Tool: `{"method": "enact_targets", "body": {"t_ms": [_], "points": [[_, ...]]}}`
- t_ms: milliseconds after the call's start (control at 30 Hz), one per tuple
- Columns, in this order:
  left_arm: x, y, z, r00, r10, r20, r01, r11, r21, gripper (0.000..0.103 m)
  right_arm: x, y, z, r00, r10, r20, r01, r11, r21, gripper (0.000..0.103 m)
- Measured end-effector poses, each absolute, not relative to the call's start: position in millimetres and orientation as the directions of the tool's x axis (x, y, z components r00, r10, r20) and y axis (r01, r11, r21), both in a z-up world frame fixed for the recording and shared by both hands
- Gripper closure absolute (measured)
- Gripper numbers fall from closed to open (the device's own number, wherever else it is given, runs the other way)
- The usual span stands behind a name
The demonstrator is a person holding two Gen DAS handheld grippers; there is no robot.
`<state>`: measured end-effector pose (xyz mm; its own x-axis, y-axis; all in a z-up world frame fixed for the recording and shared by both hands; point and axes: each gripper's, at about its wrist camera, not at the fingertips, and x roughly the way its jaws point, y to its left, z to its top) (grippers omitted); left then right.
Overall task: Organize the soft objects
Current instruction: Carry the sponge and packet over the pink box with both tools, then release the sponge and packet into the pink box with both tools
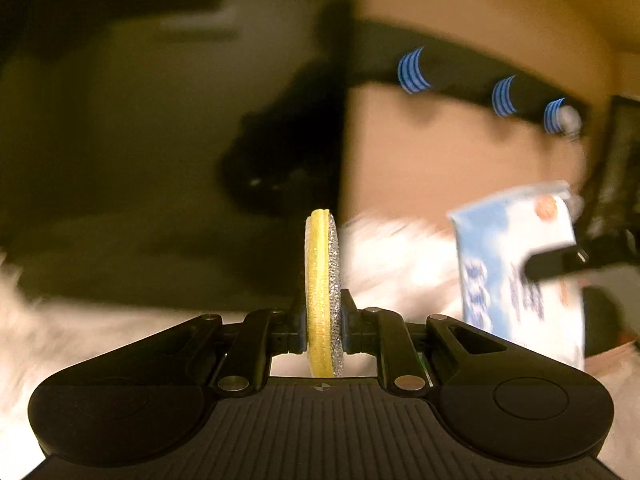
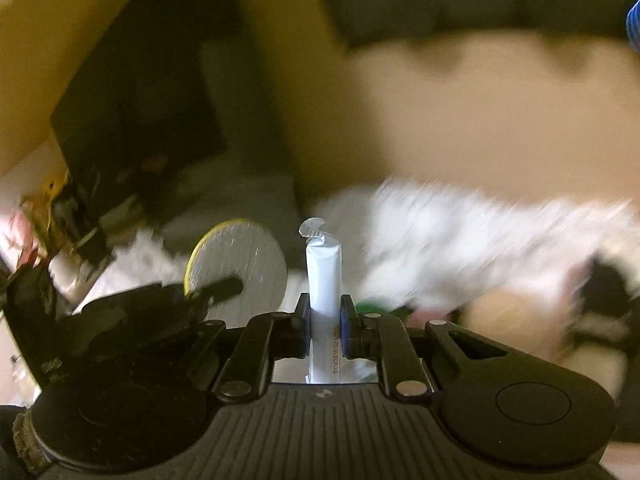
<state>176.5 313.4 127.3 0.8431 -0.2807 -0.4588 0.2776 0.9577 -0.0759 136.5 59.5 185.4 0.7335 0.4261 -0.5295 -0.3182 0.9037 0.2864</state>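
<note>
My left gripper (image 1: pixel 322 322) is shut on a round scouring pad (image 1: pixel 322 288), yellow with a silver face, held on edge. The pad also shows in the right wrist view (image 2: pixel 240 268), gripped by the left gripper at the left. My right gripper (image 2: pixel 325 318) is shut on a white and blue tissue pack (image 2: pixel 324 284), held upright. The pack shows in the left wrist view (image 1: pixel 516 264) at the right, with the right gripper's finger (image 1: pixel 556 262) across it. Both views are motion-blurred.
A white fluffy surface (image 1: pixel 400 256) lies below both grippers and also shows in the right wrist view (image 2: pixel 460 240). A black strap with blue striped bands (image 1: pixel 460 76) hangs on the tan wall. Dark objects (image 2: pixel 132 112) stand at the left of the right wrist view.
</note>
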Motion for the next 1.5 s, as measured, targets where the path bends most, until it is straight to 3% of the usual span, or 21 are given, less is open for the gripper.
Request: {"method": "enact_targets", "body": {"t_ms": [200,400,533,667,767,933,967,1000,1067,1167,1233,1300,1367,1433,1500], "points": [[172,223,178,0.778,-0.501,-0.379,0.484,0.863,-0.145,0.085,125,-42,213,0.820,0.279,-0.500,-0.180,0.955,0.237,0.090],[184,124,182,0.613,-0.696,-0.374,0.625,0.717,-0.310,0.085,150,-150,136,0.755,0.294,-0.586,0.023,0.881,0.472,0.090],[196,74,165,0.516,-0.747,-0.420,0.633,0.663,-0.400,0.085,153,-180,85,0.741,0.236,-0.629,0.133,0.866,0.482,0.087],[209,39,133,0.446,-0.753,-0.484,0.604,0.652,-0.458,0.085,146,-196,75,0.764,0.200,-0.614,0.123,0.888,0.443,0.083],[214,17,105,0.404,-0.755,-0.517,0.569,0.650,-0.505,0.085,148,-194,74,0.755,0.118,-0.645,0.122,0.941,0.314,0.076],[218,2,89,0.375,-0.779,-0.503,0.541,0.624,-0.564,0.085,127,-189,79,0.787,0.065,-0.614,0.084,0.974,0.211,0.075],[218,3,90,0.371,-0.784,-0.497,0.544,0.617,-0.568,0.085,116,-188,81,0.805,0.054,-0.591,0.080,0.977,0.198,0.067],[218,3,91,0.367,-0.789,-0.492,0.547,0.611,-0.572,0.085,106,-186,84,0.821,0.033,-0.571,0.085,0.980,0.180,0.051],[220,-1,94,0.349,-0.803,-0.483,0.553,0.593,-0.585,0.085,85,-182,89,0.854,-0.014,-0.520,0.102,0.985,0.142,0.034],[221,-8,96,0.328,-0.819,-0.472,0.566,0.570,-0.596,0.084,65,-179,93,0.875,-0.042,-0.483,0.102,0.990,0.099,0.034],[220,-20,94,0.341,-0.793,-0.505,0.570,0.601,-0.560,0.073,57,-179,96,0.877,-0.052,-0.477,0.108,0.990,0.091,0.034],[221,-31,87,0.385,-0.724,-0.573,0.557,0.677,-0.482,0.055,52,-184,96,0.874,-0.043,-0.485,0.109,0.988,0.109,0.034],[224,-36,78,0.425,-0.642,-0.639,0.525,0.749,-0.404,0.049,47,-188,96,0.870,-0.035,-0.492,0.112,0.986,0.128,0.034],[222,-37,72,0.470,-0.569,-0.675,0.506,0.800,-0.322,0.049,43,-189,94,0.867,-0.034,-0.497,0.114,0.985,0.130,0.034],[219,-34,72,0.484,-0.574,-0.661,0.520,0.796,-0.311,0.051,38,-188,93,0.865,-0.036,-0.501,0.111,0.987,0.120,0.033]]}}
